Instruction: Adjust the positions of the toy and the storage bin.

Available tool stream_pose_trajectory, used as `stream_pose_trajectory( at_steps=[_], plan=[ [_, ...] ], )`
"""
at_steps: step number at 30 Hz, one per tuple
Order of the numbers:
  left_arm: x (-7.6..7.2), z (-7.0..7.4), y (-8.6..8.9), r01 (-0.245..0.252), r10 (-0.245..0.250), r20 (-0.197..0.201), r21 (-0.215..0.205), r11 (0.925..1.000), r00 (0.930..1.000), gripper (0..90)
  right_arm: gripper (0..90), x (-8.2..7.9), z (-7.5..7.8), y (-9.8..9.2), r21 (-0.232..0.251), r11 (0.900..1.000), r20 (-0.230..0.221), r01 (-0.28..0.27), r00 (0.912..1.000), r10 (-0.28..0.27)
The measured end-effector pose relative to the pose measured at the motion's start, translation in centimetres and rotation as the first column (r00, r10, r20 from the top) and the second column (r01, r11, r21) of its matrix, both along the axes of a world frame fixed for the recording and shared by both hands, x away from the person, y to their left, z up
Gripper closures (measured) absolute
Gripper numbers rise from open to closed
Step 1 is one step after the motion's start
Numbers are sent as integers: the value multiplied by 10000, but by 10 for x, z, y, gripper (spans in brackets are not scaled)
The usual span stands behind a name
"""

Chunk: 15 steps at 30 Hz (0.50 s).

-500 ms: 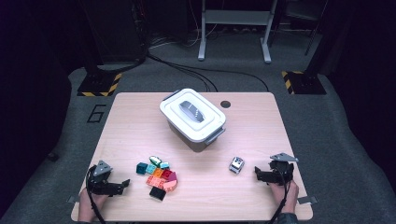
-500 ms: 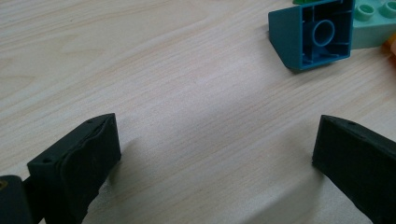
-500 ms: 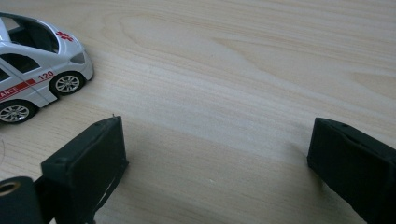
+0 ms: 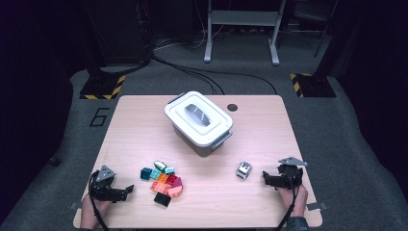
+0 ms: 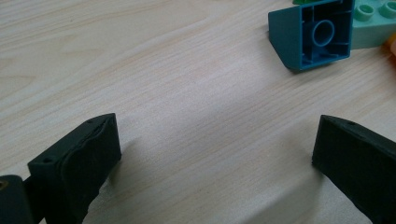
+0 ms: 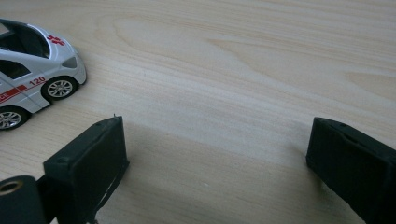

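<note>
My left gripper rests low at the table's front left, jaws wide open and empty, pointing toward a pile of coloured toy bricks. In the left gripper view bare wood lies between the jaws, with a teal brick lying hollow side up ahead to the right. My right gripper sits at the front right, open and empty, aimed at a small white toy car. In the right gripper view the white toy car, marked with red stripes, stands ahead to the left, clear of the jaws.
A white lidded plastic box with grey side clips stands at the table's middle back. A round cable hole lies behind it. The wooden table has dark carpet all round, with cables and stand legs beyond its far edge.
</note>
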<state>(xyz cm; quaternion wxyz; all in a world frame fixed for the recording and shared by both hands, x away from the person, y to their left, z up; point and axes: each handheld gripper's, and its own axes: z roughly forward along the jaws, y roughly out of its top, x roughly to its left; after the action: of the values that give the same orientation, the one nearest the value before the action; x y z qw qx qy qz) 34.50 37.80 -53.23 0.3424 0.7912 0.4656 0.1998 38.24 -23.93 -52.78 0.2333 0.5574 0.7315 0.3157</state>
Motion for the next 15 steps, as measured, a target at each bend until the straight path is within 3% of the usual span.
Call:
stream_pose_trajectory(
  at_steps=[15],
  plan=[
    [0,0,0,-16,16,-20,2,10000,10000,9,31,2,12,4,159,9997,-481,-162,9987,169]
  ],
)
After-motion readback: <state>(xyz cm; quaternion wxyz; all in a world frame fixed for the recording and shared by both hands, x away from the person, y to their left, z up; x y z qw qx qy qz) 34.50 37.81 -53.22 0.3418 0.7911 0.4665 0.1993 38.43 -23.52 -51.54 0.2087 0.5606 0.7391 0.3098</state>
